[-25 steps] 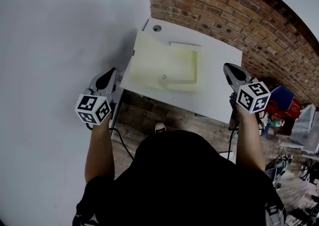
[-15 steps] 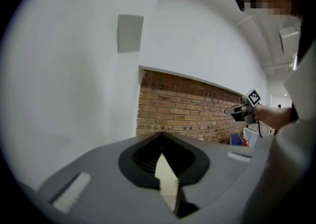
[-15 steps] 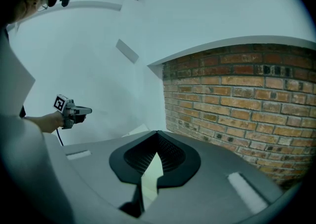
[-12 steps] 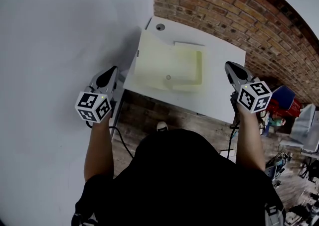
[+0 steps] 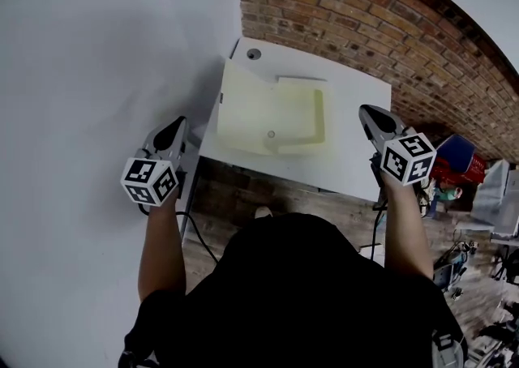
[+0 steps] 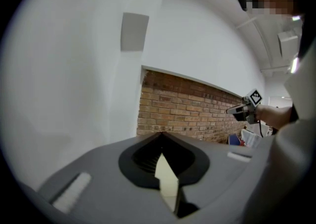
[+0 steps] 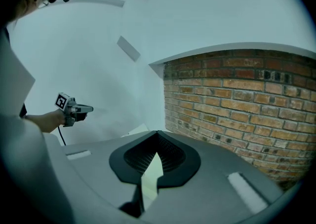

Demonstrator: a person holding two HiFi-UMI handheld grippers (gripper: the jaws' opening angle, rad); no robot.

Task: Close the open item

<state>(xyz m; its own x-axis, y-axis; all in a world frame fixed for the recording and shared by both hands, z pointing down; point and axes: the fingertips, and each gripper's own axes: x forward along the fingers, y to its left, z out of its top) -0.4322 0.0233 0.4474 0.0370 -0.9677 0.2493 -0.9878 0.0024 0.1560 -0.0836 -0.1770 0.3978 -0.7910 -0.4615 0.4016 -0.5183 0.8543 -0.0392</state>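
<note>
while left gripper (image 5: 173,128) and right gripper (image 5: 370,115) hover pinched together and empty, seemingly pre-approach, a pale yellow open flat case (image 5: 268,111) hugs the white desk's (image 5: 357,160) left edge.

Table (image 5: 350,156) – slightly lower in view

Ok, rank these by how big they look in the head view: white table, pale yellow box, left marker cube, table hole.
1. white table
2. pale yellow box
3. left marker cube, though it is nearer the camera, which inflates its apparent size
4. table hole
</note>
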